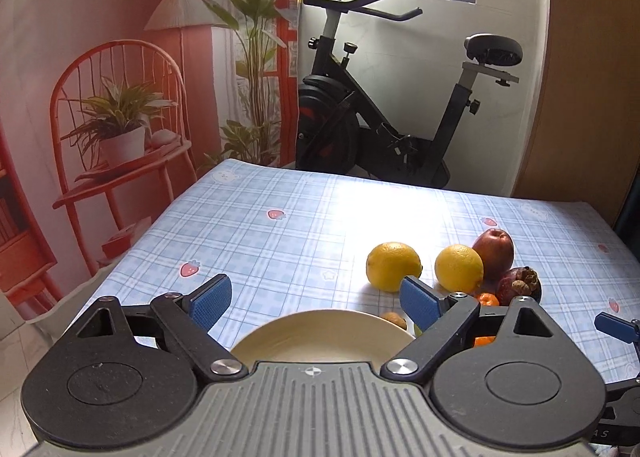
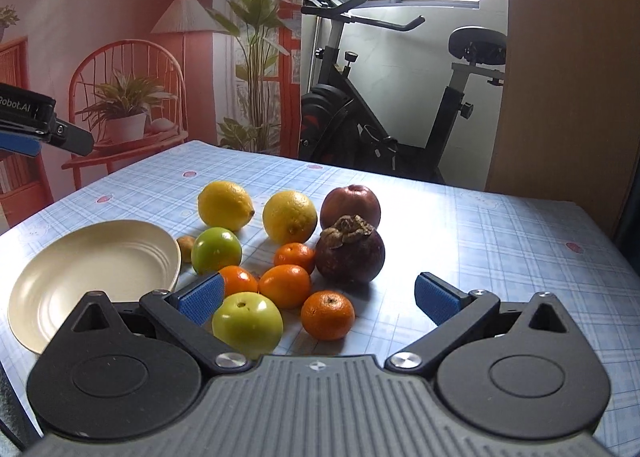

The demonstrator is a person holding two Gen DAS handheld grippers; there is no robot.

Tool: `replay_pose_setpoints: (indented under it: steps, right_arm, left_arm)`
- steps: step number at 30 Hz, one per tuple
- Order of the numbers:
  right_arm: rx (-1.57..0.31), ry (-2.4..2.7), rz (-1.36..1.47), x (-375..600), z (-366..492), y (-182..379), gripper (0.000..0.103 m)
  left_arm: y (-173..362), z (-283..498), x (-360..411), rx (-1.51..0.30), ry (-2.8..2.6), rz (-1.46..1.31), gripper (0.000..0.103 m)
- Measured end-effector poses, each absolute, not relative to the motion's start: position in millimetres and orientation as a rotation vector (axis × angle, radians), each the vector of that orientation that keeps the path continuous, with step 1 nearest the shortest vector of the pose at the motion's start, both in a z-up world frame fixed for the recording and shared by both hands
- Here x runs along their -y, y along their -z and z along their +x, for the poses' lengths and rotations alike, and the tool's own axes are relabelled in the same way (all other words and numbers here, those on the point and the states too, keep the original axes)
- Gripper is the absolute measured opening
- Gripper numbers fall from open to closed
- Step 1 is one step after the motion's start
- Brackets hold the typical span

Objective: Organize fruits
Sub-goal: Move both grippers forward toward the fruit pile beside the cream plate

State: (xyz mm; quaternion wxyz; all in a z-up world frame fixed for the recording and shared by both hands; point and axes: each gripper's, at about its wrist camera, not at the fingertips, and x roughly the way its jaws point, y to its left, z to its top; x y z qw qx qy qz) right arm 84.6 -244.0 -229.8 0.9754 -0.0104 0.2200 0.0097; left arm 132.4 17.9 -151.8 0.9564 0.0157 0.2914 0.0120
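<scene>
In the right wrist view a cream plate (image 2: 80, 273) lies empty at the left. Beside it on the table lie two lemons (image 2: 225, 204) (image 2: 289, 216), a red apple (image 2: 350, 204), a dark mangosteen (image 2: 350, 255), two green apples (image 2: 216, 249) (image 2: 247, 320), several small oranges (image 2: 328, 315) and a small brown fruit (image 2: 186, 248). My right gripper (image 2: 318, 299) is open and empty, just before the nearest orange and green apple. My left gripper (image 1: 316, 299) is open and empty above the plate (image 1: 320, 337). The lemons (image 1: 394, 265) lie to its right.
The table has a blue checked cloth (image 2: 480, 241). An exercise bike (image 2: 384, 117) stands behind the table's far edge. A printed backdrop with a chair and plants (image 2: 128, 97) hangs at the left. A wooden panel (image 2: 560, 77) stands at the right.
</scene>
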Motion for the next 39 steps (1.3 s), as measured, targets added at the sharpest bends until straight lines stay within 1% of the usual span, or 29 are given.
replay_pose_setpoints:
  steps: [5,8,11,14,15,16,21,25,30,33,34,36,39]
  right_arm:
    - [-0.46,-0.045,0.012,250.8,84.8,241.5,0.103]
    - [-0.46,-0.058,0.002,251.5,83.5,246.7,0.101]
    - [-0.458,-0.076,0.005,250.8,83.9,247.9,0.097]
    - [-0.446,-0.096,0.023,249.4,84.1,246.5,0.095]
    - [-0.444,-0.103,0.027,249.3,84.4,246.5,0.094]
    - [-0.443,-0.108,0.028,248.2,85.5,246.3,0.091]
    - [-0.434,-0.144,0.029,246.0,87.2,246.1,0.085]
    - [-0.436,-0.176,0.01,242.1,87.0,247.1,0.075]
    - [-0.447,-0.217,-0.002,238.1,90.1,248.4,0.068]
    - [-0.462,-0.236,-0.012,235.5,93.7,250.1,0.06]
    - [-0.47,-0.242,-0.013,235.3,95.2,250.8,0.059]
    - [-0.482,-0.252,-0.006,236.8,97.6,251.9,0.057]
    - [-0.502,-0.26,0.017,240.0,101.7,252.8,0.056]
  left_arm:
    - [156.0,132.6,-4.0,-0.552,0.014,0.063,0.089]
    - [160.5,130.5,0.4,-0.526,0.041,0.058,0.088]
    - [167.0,134.0,4.5,-0.55,0.069,0.049,0.085]
    - [173.9,137.4,2.4,-0.591,0.089,0.013,0.083]
    - [175.1,137.5,1.9,-0.594,0.093,0.006,0.083]
    - [176.3,136.9,2.5,-0.594,0.098,0.002,0.083]
    - [182.1,134.8,7.5,-0.586,0.123,0.017,0.082]
    - [185.9,135.5,8.7,-0.613,0.157,0.005,0.082]
    - [186.5,138.0,10.2,-0.631,0.155,0.016,0.082]
    - [185.3,139.3,11.3,-0.631,0.144,0.043,0.082]
    - [184.7,139.2,11.8,-0.63,0.141,0.053,0.082]
    - [184.5,140.2,11.5,-0.632,0.149,0.052,0.078]
    - [185.4,143.1,11.9,-0.648,0.172,0.042,0.073]
